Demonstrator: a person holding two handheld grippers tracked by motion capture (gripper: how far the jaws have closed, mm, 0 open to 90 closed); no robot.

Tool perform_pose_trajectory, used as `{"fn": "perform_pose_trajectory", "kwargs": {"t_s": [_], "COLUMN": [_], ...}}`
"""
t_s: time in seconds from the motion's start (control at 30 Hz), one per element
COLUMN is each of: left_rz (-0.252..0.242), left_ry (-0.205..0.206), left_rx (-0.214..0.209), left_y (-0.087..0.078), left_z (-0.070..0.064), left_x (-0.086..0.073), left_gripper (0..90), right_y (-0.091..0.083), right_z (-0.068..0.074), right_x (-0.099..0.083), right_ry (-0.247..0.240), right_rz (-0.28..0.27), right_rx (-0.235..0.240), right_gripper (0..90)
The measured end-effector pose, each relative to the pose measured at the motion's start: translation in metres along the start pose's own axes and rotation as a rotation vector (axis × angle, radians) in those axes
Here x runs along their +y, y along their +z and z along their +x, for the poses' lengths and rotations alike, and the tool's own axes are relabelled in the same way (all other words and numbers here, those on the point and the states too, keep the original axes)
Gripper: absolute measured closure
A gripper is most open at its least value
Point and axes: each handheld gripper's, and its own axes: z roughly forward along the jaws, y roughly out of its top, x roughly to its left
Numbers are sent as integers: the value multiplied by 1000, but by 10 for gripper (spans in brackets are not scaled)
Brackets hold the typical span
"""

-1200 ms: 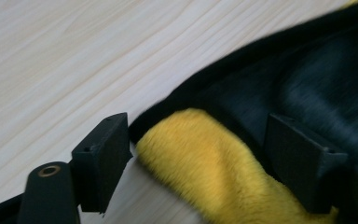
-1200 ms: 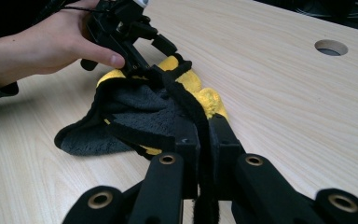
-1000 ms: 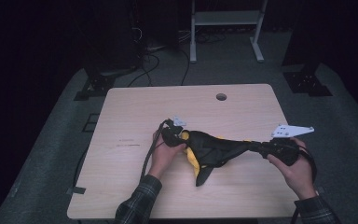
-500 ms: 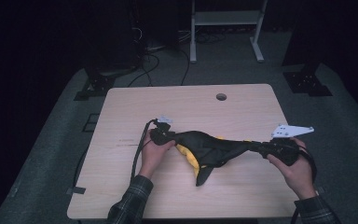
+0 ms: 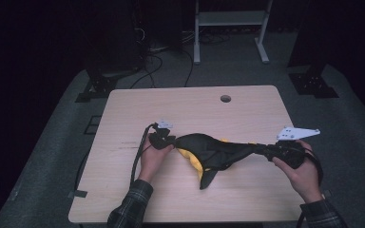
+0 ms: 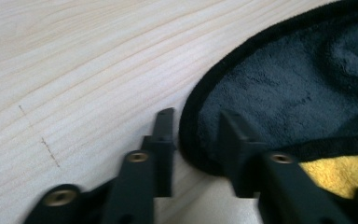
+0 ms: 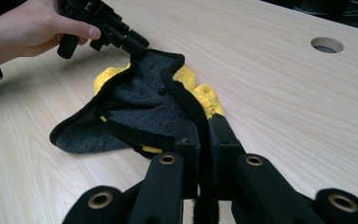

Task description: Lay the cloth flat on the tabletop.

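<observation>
Nearest, at the front edge of the bench [image 5: 123, 199]: two plaid sleeves [image 5: 130, 209] coming in from the bottom, each hand wrapped round a tool. Right hand [image 5: 304, 173] lower right, with the right gripper [image 5: 271, 151] pointing toward the middle; jaws pressed together on a bunched black hem of the cloth [image 5: 214, 152], hem pinched upright between the two pads in the right gripper view [image 7: 204, 154]. Left hand [image 5: 153, 159] a little farther in and left of centre, left gripper [image 5: 170, 140] at the cloth's left end; jaws apart, straddling the rounded black-edged corner [image 6: 193, 135], one pad on bare wood just beside the hem, the other over the dark pile.

Between the two tools: cloth stretched across the middle of the bench, dark grey and fleecy on the shown face, yellow on the other face peeking out underneath [image 5: 192, 159], one flap drooping toward the front edge.

Farther back: bare pale wood, then a round cable hole [image 5: 225, 99] near the far edge. Beyond the bench, grey floor, cables and a white metal stand [image 5: 228, 28].
</observation>
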Motion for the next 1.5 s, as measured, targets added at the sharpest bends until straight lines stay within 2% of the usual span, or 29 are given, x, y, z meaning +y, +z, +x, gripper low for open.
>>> {"fn": "perform_pose_trajectory", "kwargs": {"t_s": [0.1,0.23,0.4,0.57,0.83,1.07,1.5], "left_rz": [-7,4,-5,-87,-242,-357,-522], "left_ry": [-8,-15,-34,-42,-3,54,137], "left_rx": [-14,-16,-51,-58,-54,-69,-78], "left_y": [-1,-3,-11,-37,-94,-140,-207], "left_z": [1,2,5,11,14,7,-13], "left_x": [-2,-2,-2,4,21,36,49], "left_gripper": [826,851,857,858,859,859,860], "right_y": [0,0,-1,-4,-18,-41,-77], "right_z": [-1,-1,-3,-6,-10,-6,-2], "right_x": [0,-1,0,4,24,44,64], "right_ry": [2,7,10,6,-11,-38,-76], "right_rz": [0,1,-1,-11,-68,-149,-247], "right_rx": [0,-3,-11,-21,-43,-50,-58], "right_gripper": [838,838,838,839,840,841,840]}}
